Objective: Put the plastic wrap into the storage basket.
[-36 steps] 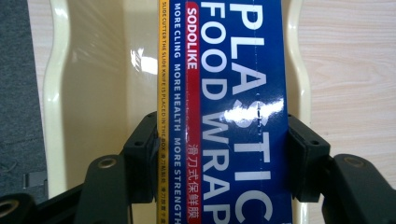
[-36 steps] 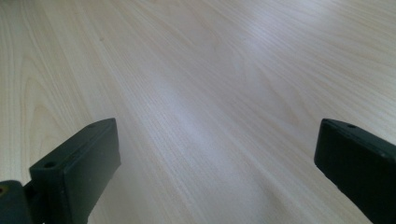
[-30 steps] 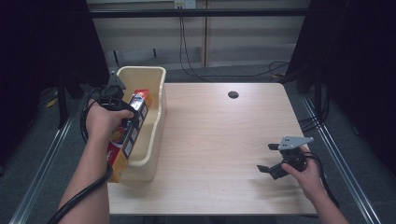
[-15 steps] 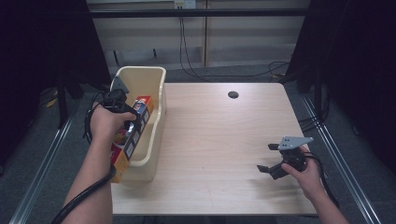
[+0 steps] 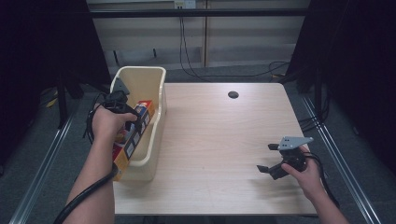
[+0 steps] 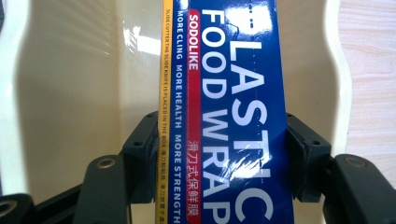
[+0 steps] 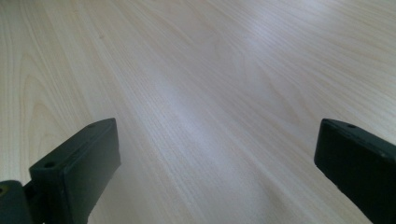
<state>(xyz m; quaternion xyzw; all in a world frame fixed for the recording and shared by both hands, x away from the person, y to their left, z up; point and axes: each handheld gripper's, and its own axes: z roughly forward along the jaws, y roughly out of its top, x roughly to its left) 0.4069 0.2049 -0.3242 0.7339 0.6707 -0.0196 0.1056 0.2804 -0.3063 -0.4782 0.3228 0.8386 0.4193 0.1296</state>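
Jaws of my left gripper (image 6: 219,154) clamp the plastic-wrap box (image 6: 224,112) inside the cream bin (image 5: 156,93) at 9 o'clock; my right gripper (image 5: 271,158) rests spread at 4 o'clock on the table (image 5: 224,140).

Plastic wrap box (image 6: 233,116) cut off top and bottom; bin (image 5: 154,93) floor mostly hidden.

The table (image 5: 219,140) lies open between bin (image 5: 156,93) and right gripper (image 5: 271,158); a long box (image 5: 133,137) crowds the bin's near half.
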